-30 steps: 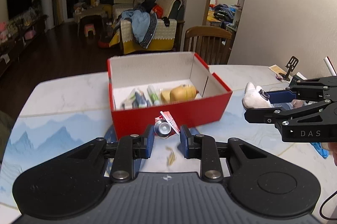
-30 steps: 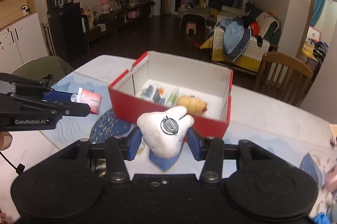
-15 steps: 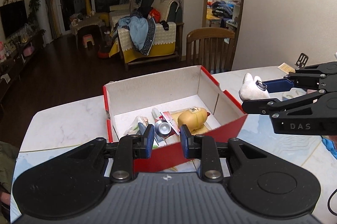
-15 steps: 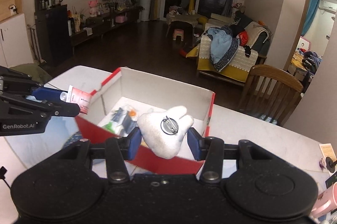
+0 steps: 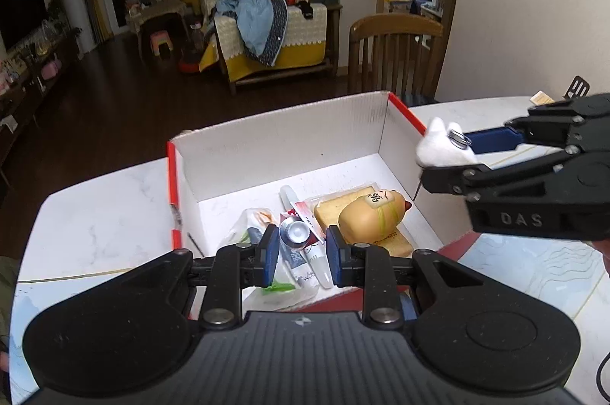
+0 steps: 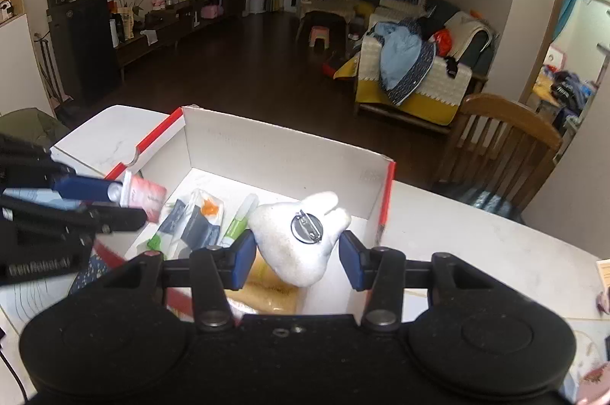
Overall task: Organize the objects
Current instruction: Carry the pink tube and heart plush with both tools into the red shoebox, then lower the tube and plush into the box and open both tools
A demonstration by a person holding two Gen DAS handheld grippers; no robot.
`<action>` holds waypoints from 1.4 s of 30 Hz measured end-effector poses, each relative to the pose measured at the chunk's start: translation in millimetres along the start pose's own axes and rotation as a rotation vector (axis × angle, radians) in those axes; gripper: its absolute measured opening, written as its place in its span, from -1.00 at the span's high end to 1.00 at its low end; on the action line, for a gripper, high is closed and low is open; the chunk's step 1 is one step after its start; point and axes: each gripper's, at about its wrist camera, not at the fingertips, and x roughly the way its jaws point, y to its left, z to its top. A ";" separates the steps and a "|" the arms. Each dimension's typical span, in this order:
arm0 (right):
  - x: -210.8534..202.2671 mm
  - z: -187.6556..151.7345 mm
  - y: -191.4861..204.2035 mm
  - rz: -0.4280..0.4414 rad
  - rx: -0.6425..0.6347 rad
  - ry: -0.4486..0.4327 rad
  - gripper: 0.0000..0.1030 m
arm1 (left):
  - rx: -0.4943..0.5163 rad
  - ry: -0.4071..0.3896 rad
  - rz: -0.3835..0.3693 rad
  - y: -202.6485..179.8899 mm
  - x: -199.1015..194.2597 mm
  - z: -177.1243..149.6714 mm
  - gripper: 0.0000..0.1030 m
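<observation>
I have both grippers over the red box (image 5: 173,176), which I take as my landmark; it stands on the marble table (image 5: 99,191) with its white inside open to me. My left gripper (image 5: 299,248) has its jaws drawn close together on a small tube (image 5: 293,231), silver end toward the camera, red-and-white flap above it; it hangs over the near half of the box, above the packets and tubes lying there. My right gripper (image 6: 293,248) stands partly open, its blue pads (image 6: 244,258) pressed on either side of a white plush brooch (image 6: 297,233), the metal pin back facing me; it sits above the box's right end, just inside the rim (image 6: 385,199).

Inside the box, a yellow plush toy (image 5: 371,216) lies on a flat bread-like packet (image 5: 339,207) toward the right wall; a slim green-and-white tube (image 6: 240,220) and some sachets (image 6: 200,222) fill the left and middle.

As I judge it, the step in hand is the drop, and doing it well means going lower first; both items are light and would bounce or tip off the heap if let go from here. I would set the tube over the bare white floor toward the far wall of the box, not on the pile; I would bring the brooch down beside the yellow toy, pin back kept away from the soft things; open one hand at a time, slowly, so neither gripper knocks the box walls.
</observation>
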 end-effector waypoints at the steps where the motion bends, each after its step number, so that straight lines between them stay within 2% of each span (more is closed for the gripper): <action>1: 5.0 2.4 -0.8 -0.002 0.001 0.006 0.09 | 0.002 0.007 0.001 -0.9 4.8 0.7 0.51; 8: 39.0 15.4 -5.1 0.012 0.031 0.058 0.09 | 0.003 0.061 -0.012 -6.0 37.2 7.2 0.51; 20: 90.9 22.3 -7.0 0.004 0.074 0.168 0.07 | 0.025 0.147 0.012 -8.9 86.4 10.5 0.51; 31: 107.7 17.4 -4.7 0.008 0.071 0.215 0.06 | 0.034 0.213 -0.013 -9.9 108.1 7.1 0.51; 42: 109.9 18.6 -6.9 0.010 0.082 0.222 -0.03 | -0.035 0.238 -0.044 -4.9 115.4 9.2 0.48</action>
